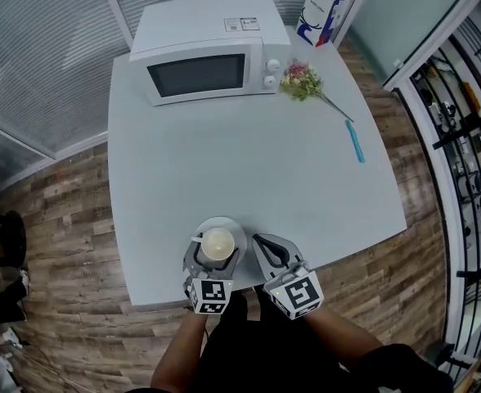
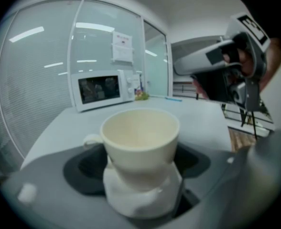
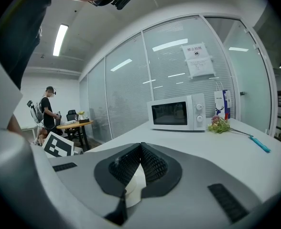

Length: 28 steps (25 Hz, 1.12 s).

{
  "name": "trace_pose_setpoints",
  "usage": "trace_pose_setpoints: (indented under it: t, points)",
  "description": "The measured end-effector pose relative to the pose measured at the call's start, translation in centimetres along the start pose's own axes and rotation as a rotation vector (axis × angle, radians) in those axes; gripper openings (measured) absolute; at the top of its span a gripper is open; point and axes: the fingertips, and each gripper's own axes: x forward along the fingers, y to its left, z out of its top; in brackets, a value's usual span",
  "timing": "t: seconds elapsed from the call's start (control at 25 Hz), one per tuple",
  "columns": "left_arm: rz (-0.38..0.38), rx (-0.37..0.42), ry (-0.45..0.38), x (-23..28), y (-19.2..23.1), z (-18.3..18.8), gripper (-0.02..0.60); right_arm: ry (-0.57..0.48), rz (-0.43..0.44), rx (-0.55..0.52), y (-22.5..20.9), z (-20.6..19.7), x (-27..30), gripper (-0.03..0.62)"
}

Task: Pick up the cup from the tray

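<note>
A cream ceramic cup with a small loop handle (image 1: pixel 218 244) is standing upright on a round white tray (image 1: pixel 239 229), close to the near edge of a white rectangular table (image 1: pixel 224 154) and left of that edge's middle. The handle is pointing toward the table's left side.

The left gripper (image 1: pixel 216 254) is reaching in from the near edge with its jaws spread wide around the cup. One dark pad is sitting on each side, and the left gripper view is showing a gap between pad and cup wall. Just beside it on the right, the right gripper (image 1: pixel 267 244) is hovering at the tray's rim. Its ribbed jaws are pressed together with nothing between them.

Each tool is carrying a cube with square black-and-white markers, and bare forearms are holding both from below the near edge.

Along the far edge, a white microwave oven with a dark door (image 1: pixel 208 60) is facing the person. A small bunch of pink and green flowers (image 1: pixel 302 80) is lying just beside its right end. A blue pen (image 1: pixel 355 142) is lying near the right edge, and a white paper bag with blue print (image 1: pixel 321 15) is standing at the far right corner.

Brown wood-plank flooring (image 1: pixel 60 219) is surrounding the table.
</note>
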Motion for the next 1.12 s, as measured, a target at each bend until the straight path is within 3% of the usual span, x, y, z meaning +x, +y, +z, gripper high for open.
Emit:
trace_pose_setpoints:
  t: [0.48, 0.64, 0.88, 1.12]
  points:
    - [-0.004, -0.026, -0.007, 0.6, -0.1, 0.9, 0.420, 0.020, 0.003, -0.010, -1.6, -0.6, 0.4, 0.003]
    - [0.005, -0.031, -0.047, -0.1, 0.4, 3.1, 0.419, 0.009, 0.008, -0.025, -1.7, -0.1, 0.7, 0.003]
    - [0.034, -0.032, -0.088, -2.0, 1.6, 6.7, 0.420, -0.042, 0.028, -0.058, -1.4, 3.0, 0.9, 0.003]
    - [0.060, -0.059, -0.170, -4.3, 2.8, 11.9, 0.419, -0.164, 0.057, -0.096, -1.7, 8.1, 1.7, 0.003]
